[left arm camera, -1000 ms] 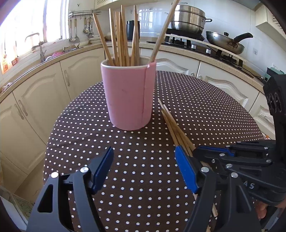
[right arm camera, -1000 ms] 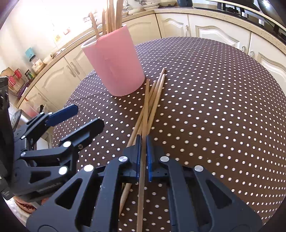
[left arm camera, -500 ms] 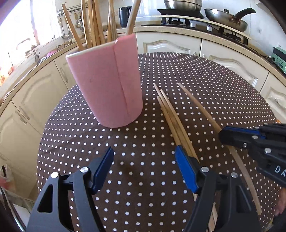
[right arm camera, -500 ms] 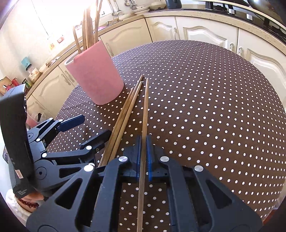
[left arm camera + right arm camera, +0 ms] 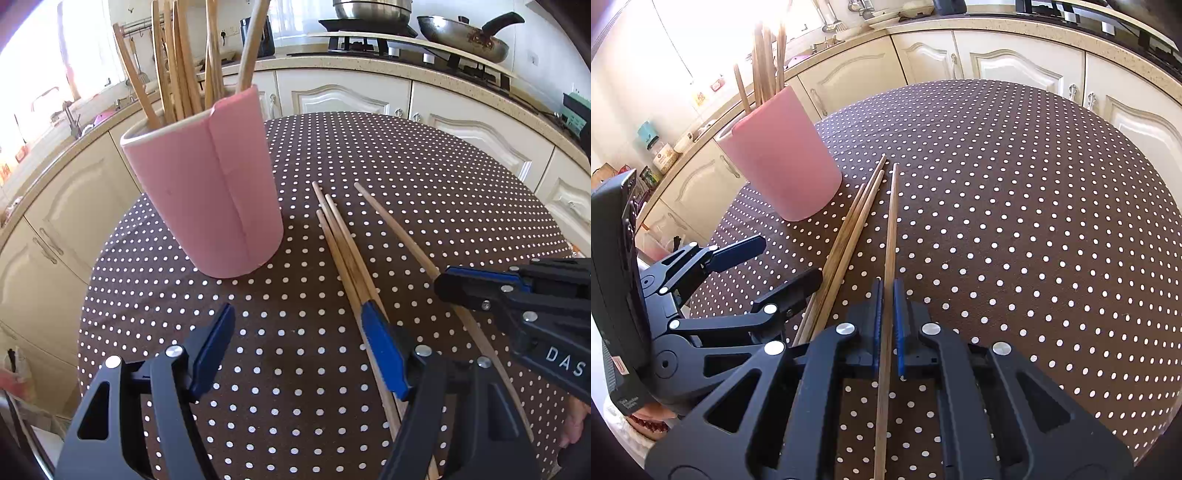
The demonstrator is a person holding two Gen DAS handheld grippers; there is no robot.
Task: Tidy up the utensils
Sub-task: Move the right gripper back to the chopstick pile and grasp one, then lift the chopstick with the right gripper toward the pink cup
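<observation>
Round table covered by a brown cloth with white polka dots (image 5: 424,177), set before a curved run of cream kitchen cabinets (image 5: 343,96) whose counter carries a gas hob with a steel frying pan (image 5: 461,37). On the cloth stands a pink cylindrical holder (image 5: 207,192), upright and filled with long wooden chopsticks (image 5: 177,66) that lean out of its rim. Just right of the holder's base lies a bundle of three loose wooden chopsticks (image 5: 343,243), side by side and touching, flat on the cloth. The left gripper (image 5: 299,350), black with blue pads, hovers with its jaws wide apart and nothing between them; its right finger (image 5: 384,354) overlaps the near ends of the bundle and hides them. The right gripper (image 5: 885,325) has its jaws closed narrowly upon a single wooden chopstick (image 5: 892,229), which runs forward beside the bundle without touching it.
</observation>
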